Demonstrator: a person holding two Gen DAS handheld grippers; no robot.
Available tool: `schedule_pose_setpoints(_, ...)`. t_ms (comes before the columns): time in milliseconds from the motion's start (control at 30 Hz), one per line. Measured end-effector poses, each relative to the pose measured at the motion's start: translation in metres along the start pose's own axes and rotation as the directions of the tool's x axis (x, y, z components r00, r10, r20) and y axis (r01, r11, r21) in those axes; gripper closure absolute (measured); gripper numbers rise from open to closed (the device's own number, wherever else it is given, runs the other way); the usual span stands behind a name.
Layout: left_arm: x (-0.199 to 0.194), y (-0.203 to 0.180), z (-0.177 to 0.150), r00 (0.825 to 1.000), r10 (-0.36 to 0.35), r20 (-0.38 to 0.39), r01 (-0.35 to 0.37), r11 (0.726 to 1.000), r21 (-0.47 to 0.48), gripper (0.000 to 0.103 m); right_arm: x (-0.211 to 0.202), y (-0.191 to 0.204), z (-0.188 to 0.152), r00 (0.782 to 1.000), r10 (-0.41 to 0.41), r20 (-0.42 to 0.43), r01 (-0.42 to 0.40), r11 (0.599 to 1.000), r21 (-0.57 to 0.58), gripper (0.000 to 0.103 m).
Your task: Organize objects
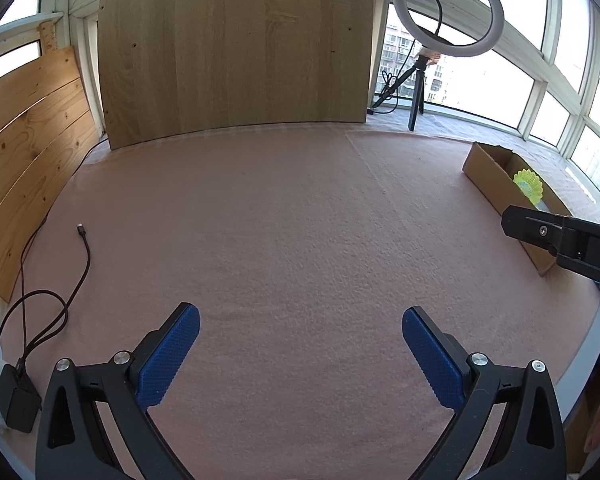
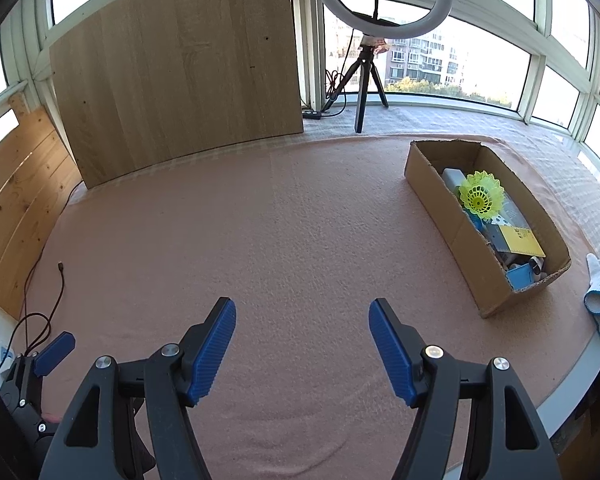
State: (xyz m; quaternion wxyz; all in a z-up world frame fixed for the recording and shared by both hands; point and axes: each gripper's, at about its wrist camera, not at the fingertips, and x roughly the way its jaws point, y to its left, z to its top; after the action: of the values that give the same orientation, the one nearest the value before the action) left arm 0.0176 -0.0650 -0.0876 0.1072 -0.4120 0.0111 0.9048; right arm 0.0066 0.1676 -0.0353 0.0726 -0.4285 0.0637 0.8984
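Neon-yellow plastic mesh shuttlecock (image 2: 481, 196) already boxed, both grippers idle.

It sits atop clutter in the open brown cardboard box (image 2: 440, 200) at two o'clock on the pink-cloth worktop (image 2: 300, 220): likely featherlight, springy, crushable, best pinched gently at its rim. The right gripper (image 2: 302, 344) and left gripper (image 1: 300, 356) hover at six o'clock, jaws apart, holding nothing.
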Motion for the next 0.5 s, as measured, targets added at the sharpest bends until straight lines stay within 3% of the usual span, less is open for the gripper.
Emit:
schedule_pose_setpoints(200,0.003,0.011,0.005,1.000,0.009,-0.005,-0.009,0.998,-0.055,0.000,0.003,0.007,0.011,0.999,0.034,0.026,-0.033,0.997,-0.067,0.035)
schedule_pose_setpoints(500,-0.009,0.027,0.027,0.997,0.075,-0.005,-0.075,0.988,-0.137,0.000,0.015,-0.005,0.033,0.986,0.164,0.038,-0.157,0.978,-0.136,0.034)
